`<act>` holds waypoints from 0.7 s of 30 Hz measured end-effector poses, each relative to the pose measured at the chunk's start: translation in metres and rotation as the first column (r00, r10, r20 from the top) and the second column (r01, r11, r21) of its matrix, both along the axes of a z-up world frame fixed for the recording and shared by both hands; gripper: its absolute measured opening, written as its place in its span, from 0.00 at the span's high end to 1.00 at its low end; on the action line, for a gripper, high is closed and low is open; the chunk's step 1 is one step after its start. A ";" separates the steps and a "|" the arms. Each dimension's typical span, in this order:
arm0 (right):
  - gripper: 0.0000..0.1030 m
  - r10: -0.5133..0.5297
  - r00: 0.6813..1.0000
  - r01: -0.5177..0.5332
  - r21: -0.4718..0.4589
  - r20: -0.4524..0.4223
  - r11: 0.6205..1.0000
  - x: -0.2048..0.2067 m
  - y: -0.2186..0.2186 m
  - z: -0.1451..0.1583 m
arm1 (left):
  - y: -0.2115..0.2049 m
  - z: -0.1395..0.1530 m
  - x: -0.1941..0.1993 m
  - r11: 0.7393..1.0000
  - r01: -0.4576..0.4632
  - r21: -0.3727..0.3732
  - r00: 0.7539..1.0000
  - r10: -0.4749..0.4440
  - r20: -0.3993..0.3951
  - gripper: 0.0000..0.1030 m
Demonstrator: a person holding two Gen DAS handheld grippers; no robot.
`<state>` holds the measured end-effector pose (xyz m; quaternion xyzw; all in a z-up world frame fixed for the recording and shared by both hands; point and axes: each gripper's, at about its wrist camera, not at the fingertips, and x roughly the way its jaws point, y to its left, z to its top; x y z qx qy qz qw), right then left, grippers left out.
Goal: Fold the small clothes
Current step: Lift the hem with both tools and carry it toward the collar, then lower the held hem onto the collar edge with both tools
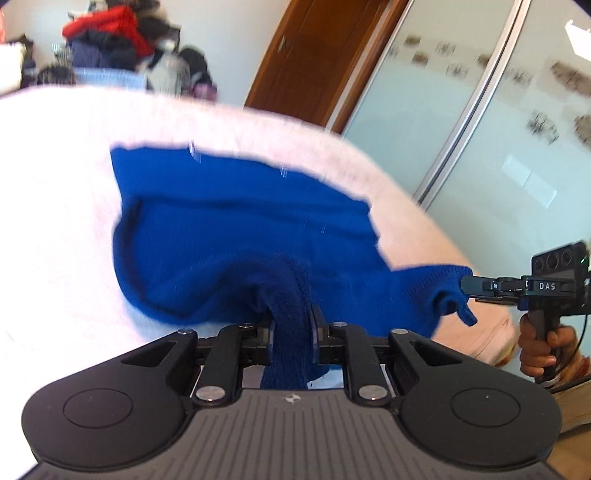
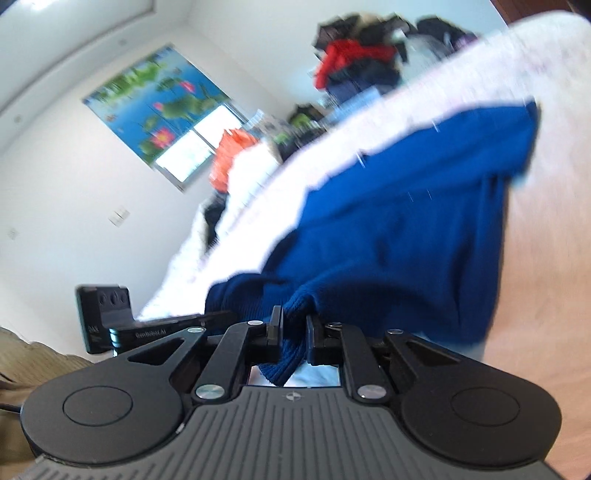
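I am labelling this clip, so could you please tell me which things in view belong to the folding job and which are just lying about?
Part of the job:
- blue knitted garment
- left gripper, fingers shut on it
- right gripper, fingers shut on it
- pale pink soft surface under it

Lying about:
- heap of red and dark clothes
- brown wooden door
- frosted sliding doors
- lotus picture

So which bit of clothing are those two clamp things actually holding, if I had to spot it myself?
Find the big pale pink bed cover that fills the middle of the room. Spread across it lies a blue knitted garment, pinched by the left gripper and the right gripper. It is the only deep blue thing on the pale surface.
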<state>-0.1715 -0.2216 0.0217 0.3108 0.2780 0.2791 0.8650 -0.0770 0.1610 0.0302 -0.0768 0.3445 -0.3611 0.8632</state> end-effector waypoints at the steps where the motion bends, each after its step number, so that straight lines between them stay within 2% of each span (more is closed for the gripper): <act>1: 0.85 -0.007 1.000 0.007 0.018 0.020 1.000 -0.003 -0.006 0.007 | 0.007 0.008 -0.002 1.000 -0.010 -0.020 1.000 0.011 0.014 0.84; 5: 0.85 -0.041 0.996 0.034 0.084 0.083 0.996 -0.015 -0.027 0.025 | 0.031 0.033 -0.010 0.993 -0.035 -0.112 0.997 0.043 0.062 0.84; 7: 0.85 -0.053 0.993 0.041 0.107 0.105 0.993 -0.018 -0.036 0.031 | 0.034 0.038 -0.012 0.990 -0.035 -0.135 0.996 0.046 0.077 0.84; 12: 0.85 -0.051 0.995 0.041 0.110 0.085 0.993 -0.011 -0.033 0.023 | 0.016 0.032 -0.009 0.997 -0.041 -0.067 0.996 0.046 0.075 0.84; 15: 0.85 -0.047 0.997 0.039 0.113 0.066 0.993 -0.003 -0.026 0.014 | 0.012 0.035 -0.007 0.998 -0.039 -0.059 0.996 0.044 0.084 0.84; 21: 0.85 -0.058 0.995 0.049 0.113 0.083 0.992 0.022 -0.026 0.018 | 0.000 0.047 0.019 0.996 -0.053 -0.065 0.992 0.060 0.109 0.84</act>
